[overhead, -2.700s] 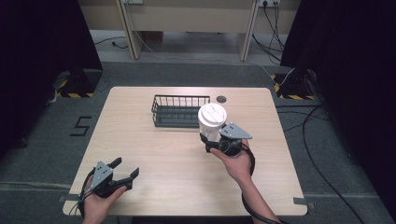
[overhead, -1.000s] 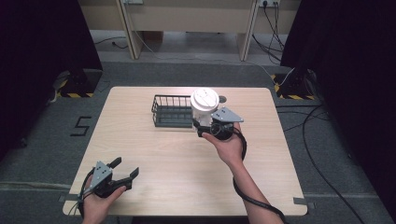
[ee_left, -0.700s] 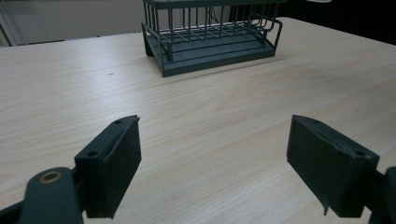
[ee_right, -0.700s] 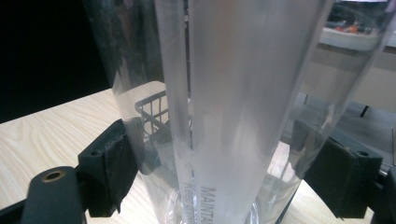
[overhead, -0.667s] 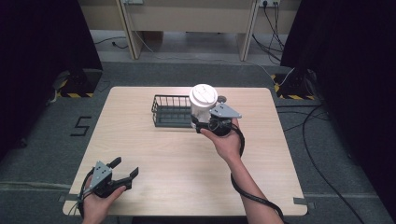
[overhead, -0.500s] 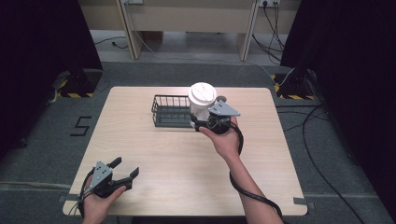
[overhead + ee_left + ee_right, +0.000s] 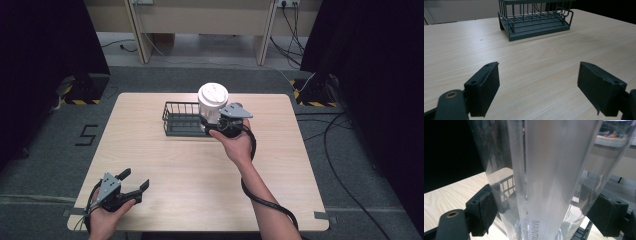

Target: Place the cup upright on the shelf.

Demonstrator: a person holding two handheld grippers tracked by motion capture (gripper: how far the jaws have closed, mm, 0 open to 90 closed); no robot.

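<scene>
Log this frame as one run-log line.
right tool: shut on clear plastic cup with white lid, at right end of dark wire basket | left tool: open, near front-left edge of light wooden table

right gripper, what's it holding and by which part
The right gripper holds a clear plastic cup with a white lid, its jaws clamped on the cup's lower side wall. The left gripper holds nothing.

Counts being logged: one wooden table [image 7: 165,165] being used. One dark wire basket [image 7: 181,119] being seen on it. One clear plastic cup [image 7: 211,107] with one white lid [image 7: 213,94] being held. Two handheld grippers being counted: left gripper [image 7: 134,181], right gripper [image 7: 212,122]. Two hands being seen, one per gripper. One floor marking "5" [image 7: 86,135] being noted left of the table. Two yellow-black striped floor blocks [image 7: 75,94] being counted.
</scene>
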